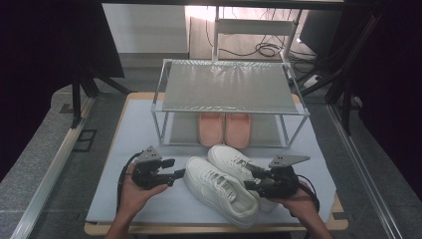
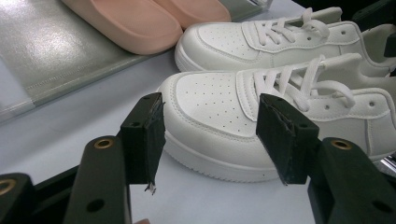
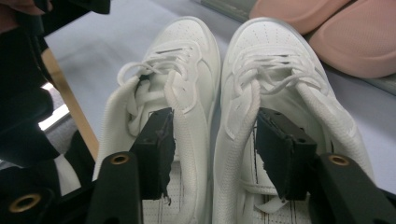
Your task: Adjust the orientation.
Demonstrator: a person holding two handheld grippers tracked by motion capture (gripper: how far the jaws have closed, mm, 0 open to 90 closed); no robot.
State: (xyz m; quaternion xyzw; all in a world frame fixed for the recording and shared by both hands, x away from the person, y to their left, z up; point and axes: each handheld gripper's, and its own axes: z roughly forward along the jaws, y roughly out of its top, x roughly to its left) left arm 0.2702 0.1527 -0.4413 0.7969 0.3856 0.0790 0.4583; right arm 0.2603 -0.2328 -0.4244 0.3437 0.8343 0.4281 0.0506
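Two hand-held grippers at a pair of white sneakers, lower centre of the high view.

The left hand-held gripper (image 1: pixel 171 175) sits at lower left of centre, jaws spread wide and empty; in the left gripper view they frame the toe of the nearer white sneaker (image 2: pixel 261 116) without touching it. The right hand-held gripper (image 1: pixel 254 179), lower right of centre, has its jaws parted and set one inside each shoe opening, so the two adjoining inner collars of the nearer sneaker and the farther white sneaker (image 3: pixel 275 88) lie between them; whether the pads press the collars cannot be told. Both sneakers rest side by side on the grey tabletop (image 1: pixel 129 139). A pair of pink slippers (image 1: pixel 225 128) lies on the lower level of the metal shoe rack (image 1: pixel 229 87), at frame centre.
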